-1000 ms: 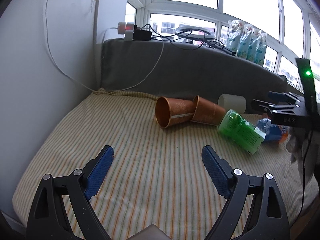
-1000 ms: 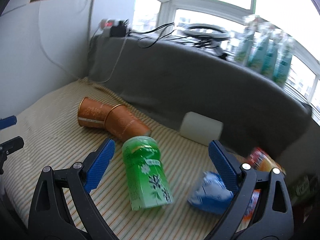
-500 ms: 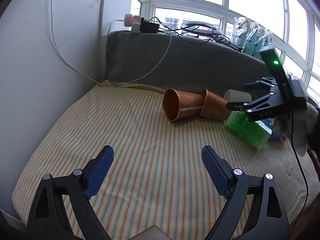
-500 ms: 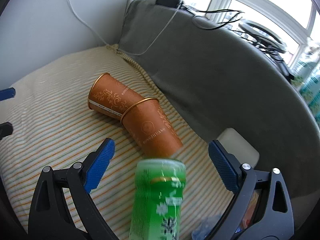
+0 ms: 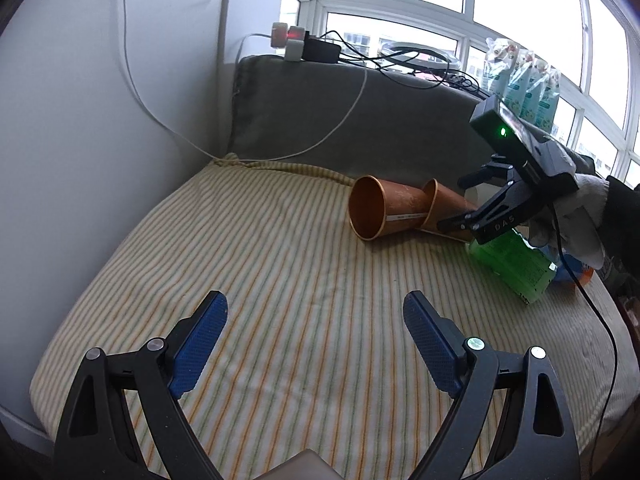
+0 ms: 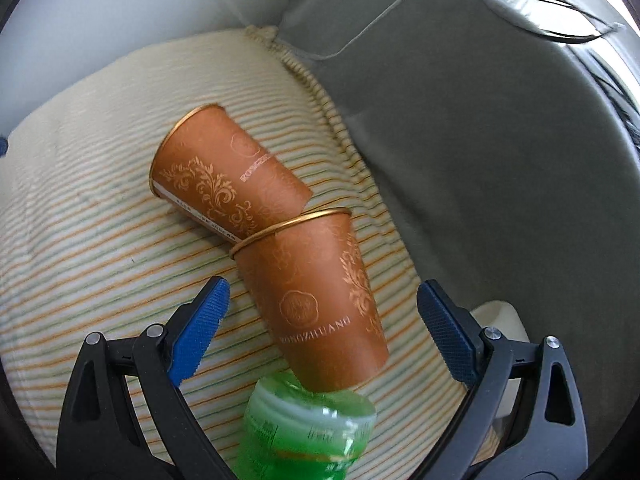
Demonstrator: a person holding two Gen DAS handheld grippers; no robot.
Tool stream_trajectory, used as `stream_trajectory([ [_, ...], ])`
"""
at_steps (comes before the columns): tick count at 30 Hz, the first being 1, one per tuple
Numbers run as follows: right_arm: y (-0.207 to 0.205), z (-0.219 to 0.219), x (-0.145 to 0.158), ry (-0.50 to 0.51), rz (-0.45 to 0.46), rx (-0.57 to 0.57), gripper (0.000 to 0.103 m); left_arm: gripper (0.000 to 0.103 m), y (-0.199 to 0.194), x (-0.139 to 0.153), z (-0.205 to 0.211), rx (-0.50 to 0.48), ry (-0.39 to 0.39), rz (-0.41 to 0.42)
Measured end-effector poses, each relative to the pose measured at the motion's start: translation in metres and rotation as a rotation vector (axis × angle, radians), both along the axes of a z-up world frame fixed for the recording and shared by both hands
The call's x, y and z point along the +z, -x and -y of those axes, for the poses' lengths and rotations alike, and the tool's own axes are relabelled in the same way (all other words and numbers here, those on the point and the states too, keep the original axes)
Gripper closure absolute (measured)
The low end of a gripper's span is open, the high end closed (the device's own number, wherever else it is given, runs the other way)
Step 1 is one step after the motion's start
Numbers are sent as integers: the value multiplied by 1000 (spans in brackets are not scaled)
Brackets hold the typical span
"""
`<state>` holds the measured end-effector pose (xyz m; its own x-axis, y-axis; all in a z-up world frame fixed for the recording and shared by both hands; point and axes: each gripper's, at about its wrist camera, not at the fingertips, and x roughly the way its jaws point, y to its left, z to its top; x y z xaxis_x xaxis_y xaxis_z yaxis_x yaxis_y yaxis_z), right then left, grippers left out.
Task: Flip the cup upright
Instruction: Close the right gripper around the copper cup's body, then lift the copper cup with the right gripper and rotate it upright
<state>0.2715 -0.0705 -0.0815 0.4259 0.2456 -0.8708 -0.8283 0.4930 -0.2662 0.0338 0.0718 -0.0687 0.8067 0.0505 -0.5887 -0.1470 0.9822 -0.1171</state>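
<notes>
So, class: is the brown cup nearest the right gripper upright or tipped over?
Tipped over. The brown cup lies on its side on the striped cushion, rim toward the second cup.

Two copper cups (image 5: 384, 211) lie nested on the striped cushion (image 5: 280, 280) — right gripper (image 5: 466, 202) spread wide at the rear one.

Your left gripper (image 5: 315, 312) hung low and level with its jaws spread wide, blue pads (image 5: 198, 344) facing each other and nothing between them. Your right gripper (image 6: 323, 304) was likewise wide open, tilted downward, its blue pads (image 6: 444, 330) well apart. From the left wrist view, your right gripper (image 5: 466, 204) reached in from the right with its black fingers parted, and your white-gloved right hand (image 5: 580, 216) gripped the body behind it.
</notes>
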Motion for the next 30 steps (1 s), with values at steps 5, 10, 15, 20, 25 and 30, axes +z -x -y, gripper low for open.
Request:
stream_trajectory([
  [5, -5, -7, -10, 59, -13, 47, 17, 13, -1, 0, -4, 12, 3, -1],
  [10, -8, -9, -15, 116, -4, 83, 33, 13, -2, 1, -5, 18, 0, 3],
  [15, -13, -3, -10, 133, 23, 86, 34, 13, -2, 0, -5, 18, 1, 4],
  [20, -24, 11, 6, 94, 60, 34, 34, 13, 0, 2, -4, 18, -1, 8],
  [25, -28, 17, 27, 14, 100, -24, 34, 13, 1, 5, -3, 17, -8, 13],
  [30, -9, 27, 61, -81, 125, -58, 34, 13, 4, 9, -2, 18, -14, 18],
])
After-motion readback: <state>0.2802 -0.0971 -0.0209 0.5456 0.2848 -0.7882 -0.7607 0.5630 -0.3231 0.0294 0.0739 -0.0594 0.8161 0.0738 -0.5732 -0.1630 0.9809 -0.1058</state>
